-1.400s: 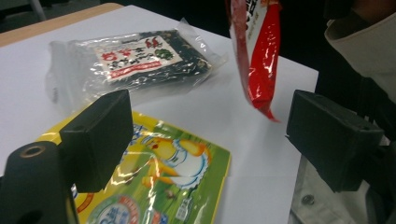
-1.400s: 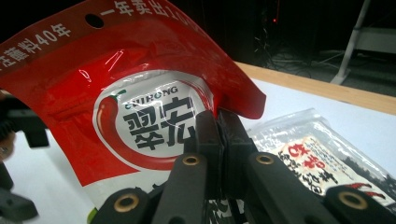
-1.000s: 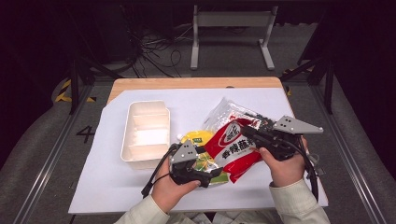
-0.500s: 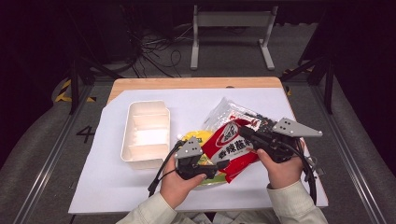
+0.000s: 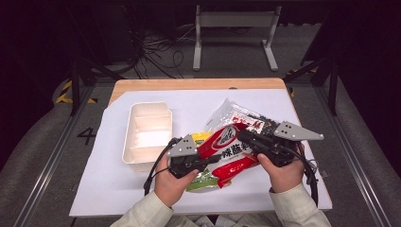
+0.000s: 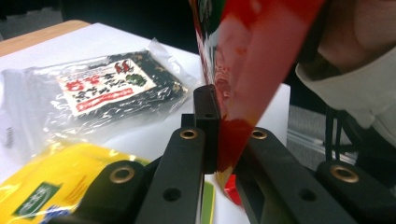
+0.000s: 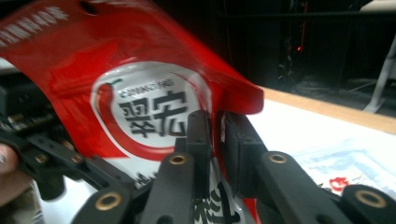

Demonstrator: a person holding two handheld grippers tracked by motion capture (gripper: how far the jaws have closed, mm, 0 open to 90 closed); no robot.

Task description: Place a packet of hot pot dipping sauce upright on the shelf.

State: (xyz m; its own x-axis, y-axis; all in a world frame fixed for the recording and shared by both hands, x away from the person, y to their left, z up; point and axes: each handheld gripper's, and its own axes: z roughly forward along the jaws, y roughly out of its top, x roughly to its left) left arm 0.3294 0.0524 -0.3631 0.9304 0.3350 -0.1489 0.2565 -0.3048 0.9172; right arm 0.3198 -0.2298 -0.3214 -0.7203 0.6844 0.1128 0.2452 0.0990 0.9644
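A red snack packet [image 5: 228, 144] with a chilli logo is held up between both grippers over the white sheet. My left gripper [image 5: 213, 161] has just been closing and is now shut on the packet's lower corner [image 6: 252, 70]; the film is pinched between its pads [image 6: 206, 116]. My right gripper [image 5: 242, 138] grips the packet's other end [image 7: 140, 107]. Its jaws have just been opening a little. The film still sits in the narrow slit between the pads [image 7: 199, 135], which touch it.
A white compartment tray [image 5: 147, 108] stands at the left on the white sheet [image 5: 113, 189]. Under the red packet lies a yellow-green packet [image 5: 201, 137] [image 6: 60, 172]. Beyond it lies a clear bag of dark contents [image 5: 236, 116] [image 6: 107, 88]. The wooden table edge [image 5: 189, 84] runs along the far side.
My left gripper moved right and slightly up to the red packet, and its jaws went from wide open to shut on the packet's corner. The right hand kept still.
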